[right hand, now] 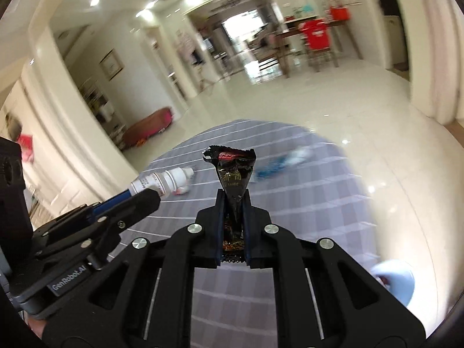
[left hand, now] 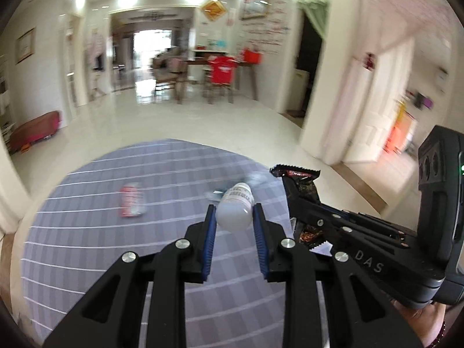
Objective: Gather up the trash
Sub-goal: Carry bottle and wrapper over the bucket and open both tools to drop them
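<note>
1. The left gripper [left hand: 234, 226] was clamped on a small white bottle [left hand: 235, 207], pads pressing its rounded base end. The bottle's long axis ran straight forward along the fingers, cap end away from the camera.
2. The right gripper [right hand: 233, 217] was fully closed on a black snack wrapper [right hand: 233, 174]. The wrapper stood up out of the pads, its serrated top edge flaring above them and its lower serrated edge poking out below.
3. The two grippers sat close side by side, the right one just beside the left in the left wrist view, both tilted down over a grey checked mat [left hand: 87, 232] on a glossy pale tile floor [left hand: 203, 121].
4. What the next move would turn on, as I judged it: no bin was visible in either view, so the drop-off direction could not be told. Both hands were full (neither could pick more until it unloaded).
5. Loose trash left on the mat: a red-and-white can [left hand: 132, 200] lying on its side, ahead and left of the left gripper, so nearer that hand; a blue-and-clear wrapper [right hand: 282, 162], blurred, ahead and right of the right gripper, nearer that hand.
6. Materials: the bottle was hard, smooth plastic with a printed label (round, so it might slip). The wrapper was thin, crinkly foil and creased flat in the pinch. The can looked like light metal and should roll. The mat was flat woven cloth with pale grid lines.
</note>
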Demonstrator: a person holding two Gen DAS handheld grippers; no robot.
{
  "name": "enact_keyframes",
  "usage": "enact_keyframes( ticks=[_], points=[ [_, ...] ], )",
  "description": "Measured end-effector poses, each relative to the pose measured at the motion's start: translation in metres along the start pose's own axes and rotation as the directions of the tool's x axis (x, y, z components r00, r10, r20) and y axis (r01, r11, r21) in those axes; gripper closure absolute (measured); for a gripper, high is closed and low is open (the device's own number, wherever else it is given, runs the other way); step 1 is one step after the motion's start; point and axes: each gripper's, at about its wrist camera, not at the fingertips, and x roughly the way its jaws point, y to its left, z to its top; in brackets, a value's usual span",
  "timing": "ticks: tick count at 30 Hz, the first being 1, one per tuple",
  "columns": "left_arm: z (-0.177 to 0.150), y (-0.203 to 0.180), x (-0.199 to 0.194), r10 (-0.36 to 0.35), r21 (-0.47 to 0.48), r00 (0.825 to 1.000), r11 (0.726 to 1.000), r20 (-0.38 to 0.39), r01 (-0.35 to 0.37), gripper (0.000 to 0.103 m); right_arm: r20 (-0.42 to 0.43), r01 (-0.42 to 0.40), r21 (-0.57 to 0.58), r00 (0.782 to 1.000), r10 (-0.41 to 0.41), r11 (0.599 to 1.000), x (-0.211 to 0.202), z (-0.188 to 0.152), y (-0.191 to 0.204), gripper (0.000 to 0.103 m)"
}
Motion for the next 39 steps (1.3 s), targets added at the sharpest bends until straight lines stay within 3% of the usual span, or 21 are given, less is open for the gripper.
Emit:
enact_keyframes(
  ticks=[5,8,14,19,21,22,28,39],
  points=[
    [-0.011,-0.086,0.028,-0.106,0.093,0.991,0.989,-0.075,0.113,0.078,0.054,0.095,0.11,0.993,-0.101,0.989,-0.064,-0.022,-0.077,0.092],
    [-0.024,-0.14,0.053,-0.167,0.149,0.974,0.97,-0.152,0.19,0.078,0.075,0.156,0.176,0.982,-0.171,0.972,-0.097,-0.038,-0.119,0.092],
    [-0.05,-0.206,0.096,-0.199,0.208,0.946,0.945,-0.255,0.255,0.078,0.099,0.213,0.304,0.962,-0.253,0.928,-0.145,-0.074,-0.186,0.092],
    [-0.059,-0.242,0.122,-0.249,0.189,0.917,0.93,-0.311,0.316,0.077,0.107,0.254,0.383,0.943,-0.316,0.888,-0.171,-0.096,-0.223,0.092],
    [-0.062,-0.25,0.132,-0.26,0.16,0.903,0.931,-0.342,0.329,0.056,0.108,0.264,0.41,0.936,-0.334,0.873,-0.176,-0.103,-0.234,0.092],
    [-0.064,-0.253,0.137,-0.257,0.146,0.897,0.934,-0.358,0.326,0.029,0.108,0.269,0.417,0.934,-0.341,0.868,-0.178,-0.105,-0.238,0.092],
    [-0.072,-0.263,0.143,-0.219,0.17,0.912,0.942,-0.346,0.29,0.027,0.092,0.276,0.447,0.932,-0.351,0.851,-0.181,-0.117,-0.256,0.092],
    [-0.069,-0.266,0.142,-0.18,0.184,0.926,0.951,-0.331,0.25,0.027,0.081,0.259,0.435,0.943,-0.324,0.862,-0.165,-0.106,-0.256,0.092]
  ],
)
